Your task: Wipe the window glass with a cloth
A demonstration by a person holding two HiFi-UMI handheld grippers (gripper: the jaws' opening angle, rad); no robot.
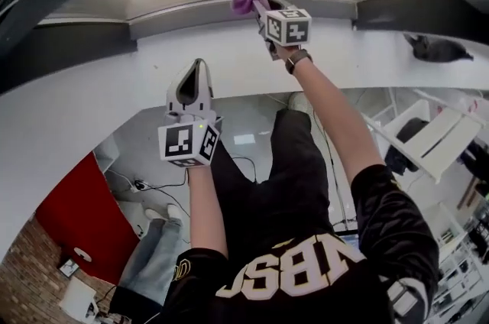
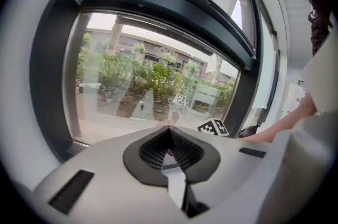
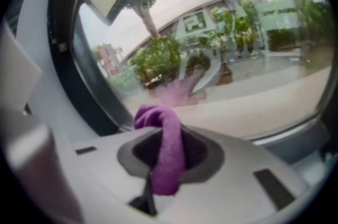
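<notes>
- On the black short-sleeved shirt (image 1: 306,269) I read large cream block letters, upside down from my camera; they look like "NBSC".
- I can read nothing else.

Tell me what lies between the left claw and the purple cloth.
No object: the head view shows only bare white wall and the grey window frame between the left claw and the purple cloth.

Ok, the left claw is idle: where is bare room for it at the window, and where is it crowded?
The window glass is bare on both sides of the purple cloth, out to the dark frame. The white ledge below is bare left of the right claw. Crowded only where that claw holds the cloth at the pane's lower edge.
</notes>
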